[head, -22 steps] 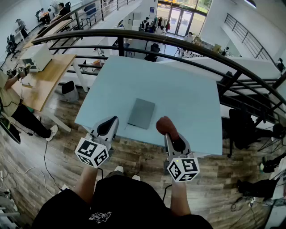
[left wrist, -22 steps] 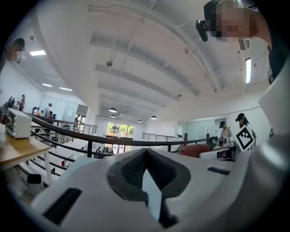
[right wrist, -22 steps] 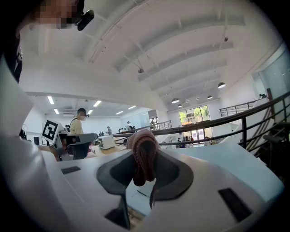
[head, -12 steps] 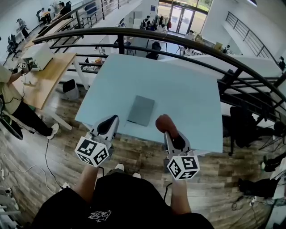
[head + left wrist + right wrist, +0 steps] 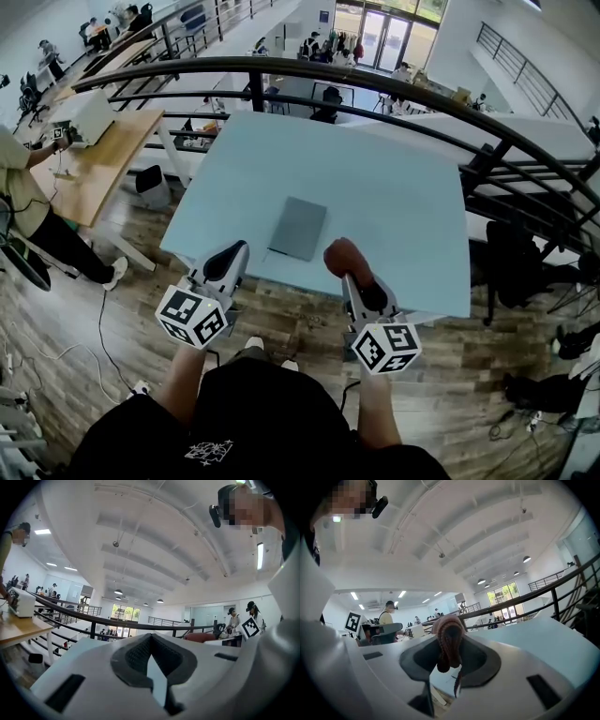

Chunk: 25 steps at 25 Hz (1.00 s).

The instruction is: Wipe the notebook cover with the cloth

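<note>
Head view: grey notebook [image 5: 298, 228], closed, cover up, flat on pale blue table [image 5: 403, 178], close to the near edge. Left gripper [image 5: 229, 253] low at the table's near edge, beside the notebook's left corner, apart from it. Right gripper [image 5: 354, 279] at the near edge on the notebook's right, likewise apart. Reddish-brown cloth [image 5: 343, 259] bunched at its tip, raised, clear of the cover. Left gripper view: left gripper [image 5: 151, 667] with jaws drawn together, nothing between them, only a sliver of tabletop through the pad notch. Right gripper view: right gripper [image 5: 450, 670] clamped on the cloth [image 5: 449, 641], a knitted wad standing up out of the jaws. Progress, as judged: cloth secured, approach unfinished, no contact with the cover, no wiping done. Remaining: cloth down onto the cover, strokes across the whole surface.
</note>
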Each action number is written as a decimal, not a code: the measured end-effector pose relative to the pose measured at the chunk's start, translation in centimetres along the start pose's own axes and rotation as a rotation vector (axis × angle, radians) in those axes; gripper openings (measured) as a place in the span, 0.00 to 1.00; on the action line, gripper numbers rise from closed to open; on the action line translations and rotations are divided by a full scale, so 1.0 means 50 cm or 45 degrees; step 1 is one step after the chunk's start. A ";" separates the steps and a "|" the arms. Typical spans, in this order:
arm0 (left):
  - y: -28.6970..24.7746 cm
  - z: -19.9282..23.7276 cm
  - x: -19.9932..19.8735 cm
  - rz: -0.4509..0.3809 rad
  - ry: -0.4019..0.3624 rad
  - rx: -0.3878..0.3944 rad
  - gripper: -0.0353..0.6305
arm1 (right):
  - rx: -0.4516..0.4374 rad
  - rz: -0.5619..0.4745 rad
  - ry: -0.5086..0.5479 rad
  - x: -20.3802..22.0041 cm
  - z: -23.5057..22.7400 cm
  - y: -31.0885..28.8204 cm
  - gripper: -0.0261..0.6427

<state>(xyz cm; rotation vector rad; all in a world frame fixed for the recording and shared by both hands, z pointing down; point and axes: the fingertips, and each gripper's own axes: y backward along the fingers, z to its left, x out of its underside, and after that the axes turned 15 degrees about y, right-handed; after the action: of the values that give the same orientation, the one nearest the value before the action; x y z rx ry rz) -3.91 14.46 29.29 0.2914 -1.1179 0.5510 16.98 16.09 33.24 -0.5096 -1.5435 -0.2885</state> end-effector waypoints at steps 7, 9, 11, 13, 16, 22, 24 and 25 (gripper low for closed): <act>0.003 0.023 0.034 0.038 -0.114 -0.066 0.04 | -0.005 0.024 -0.002 0.026 0.002 -0.013 0.20; 0.005 0.034 0.039 0.039 -0.089 -0.048 0.04 | -0.008 0.034 0.001 0.029 0.006 -0.025 0.20; 0.003 0.049 0.037 0.026 -0.036 -0.030 0.04 | -0.011 0.046 0.000 0.032 0.009 -0.039 0.20; -0.008 0.063 0.033 0.017 -0.011 -0.022 0.04 | -0.011 0.059 -0.004 0.037 0.007 -0.058 0.20; -0.040 0.081 0.032 0.025 -0.004 -0.003 0.04 | -0.001 0.070 -0.013 0.043 -0.003 -0.085 0.20; -0.105 0.123 0.026 0.069 0.007 0.054 0.04 | 0.026 0.080 -0.025 0.041 -0.028 -0.160 0.20; -0.126 0.146 0.020 0.083 0.039 0.074 0.04 | 0.030 0.083 -0.030 0.037 -0.031 -0.190 0.20; -0.137 0.158 0.018 0.092 0.048 0.079 0.04 | 0.029 0.084 -0.033 0.036 -0.033 -0.205 0.20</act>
<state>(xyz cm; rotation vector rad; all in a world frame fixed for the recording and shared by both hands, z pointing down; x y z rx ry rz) -5.89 5.18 33.77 0.2940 -1.0792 0.6541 13.48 6.66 36.43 -0.5467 -1.5499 -0.2141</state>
